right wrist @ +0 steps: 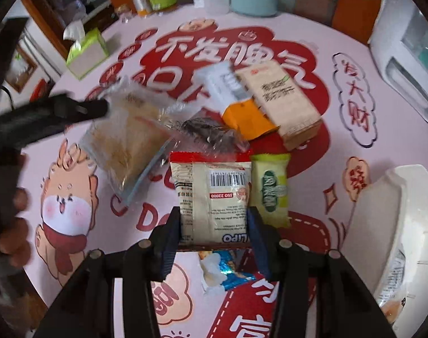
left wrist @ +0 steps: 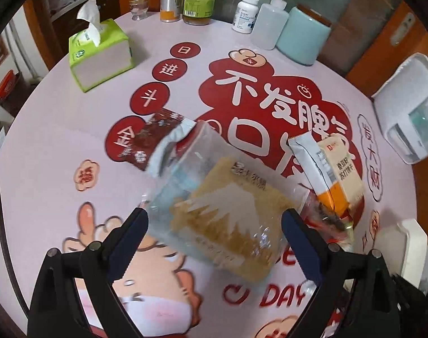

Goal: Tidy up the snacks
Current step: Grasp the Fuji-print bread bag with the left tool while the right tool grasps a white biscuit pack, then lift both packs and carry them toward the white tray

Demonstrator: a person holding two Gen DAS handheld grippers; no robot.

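In the right wrist view, the right gripper (right wrist: 214,225) is clenched on a cream snack packet with a barcode and a red top band (right wrist: 214,197), its blue pads pressing both sides; only this view shows that packet. Under it lies a blue and white foil wrapper (right wrist: 222,270), and just beside the packet sits a small yellow-green pouch (right wrist: 271,188). A white plastic bin (right wrist: 394,225) stands at the tabletop's right edge. The left wrist view alone shows the left gripper (left wrist: 214,225) spread wide, released, straddling a clear bag of tan crumbly snack (left wrist: 225,208) without pressing it. Farther in lie a dark red wrapper (left wrist: 152,138) and an orange and beige carton (left wrist: 334,174). A green tissue box (left wrist: 101,53) sits near the far left edge of the pink printed tabletop (left wrist: 59,146).
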